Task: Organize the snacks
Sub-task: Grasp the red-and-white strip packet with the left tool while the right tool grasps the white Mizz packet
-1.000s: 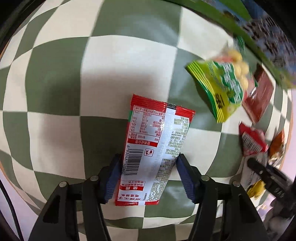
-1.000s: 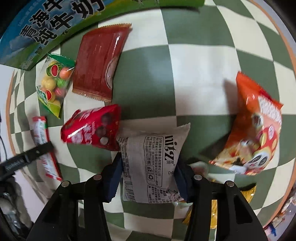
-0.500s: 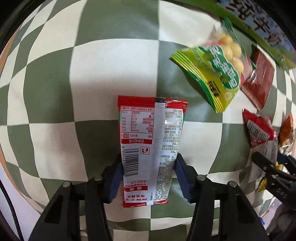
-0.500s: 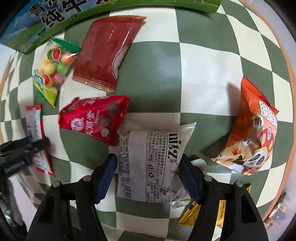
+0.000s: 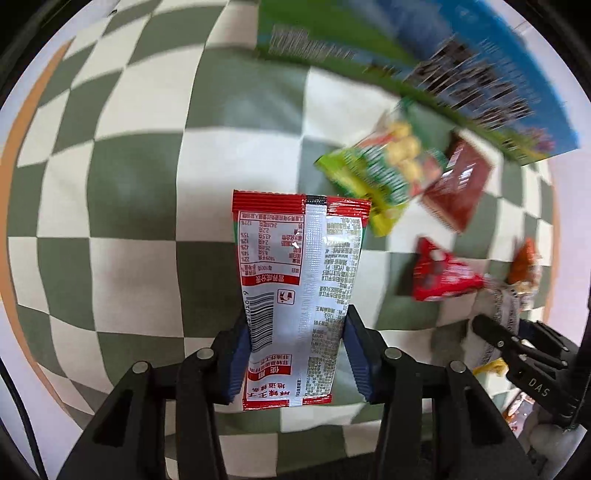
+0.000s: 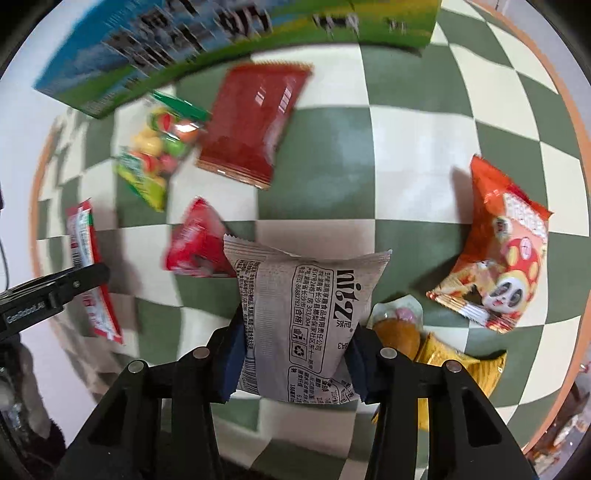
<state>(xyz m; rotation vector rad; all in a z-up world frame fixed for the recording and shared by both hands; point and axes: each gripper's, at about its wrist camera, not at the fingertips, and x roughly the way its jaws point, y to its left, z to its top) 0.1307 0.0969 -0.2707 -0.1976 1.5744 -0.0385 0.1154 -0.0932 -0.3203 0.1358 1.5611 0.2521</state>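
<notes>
My left gripper [image 5: 295, 354] points down with its jaws still closing, and the blue pads press on both sides of a red-and-silver snack sachet [image 5: 295, 280] lifted off the checkered cloth. My right gripper [image 6: 295, 358] is likewise closing, its pads squeezing a grey "nitz" snack pack [image 6: 303, 321] raised above the cloth. In the right wrist view the left gripper's finger [image 6: 55, 291] shows at the left edge with the sachet [image 6: 86, 258] in it. The right gripper's fingers [image 5: 517, 343] appear at the right of the left wrist view.
On the green-and-cream checkered cloth [image 6: 332, 155] lie a dark red flat pack [image 6: 251, 122], a green fruit-candy bag [image 6: 155, 155], a bright red bag [image 6: 199, 243], an orange panda bag [image 6: 498, 251] and yellow wrappers [image 6: 458, 369]. A blue-and-green milk carton box [image 6: 221, 33] borders the far side.
Both grippers closed on their packs and lifted them off the cloth. The cloth and the other snacks now look farther away and blurred in both views.
</notes>
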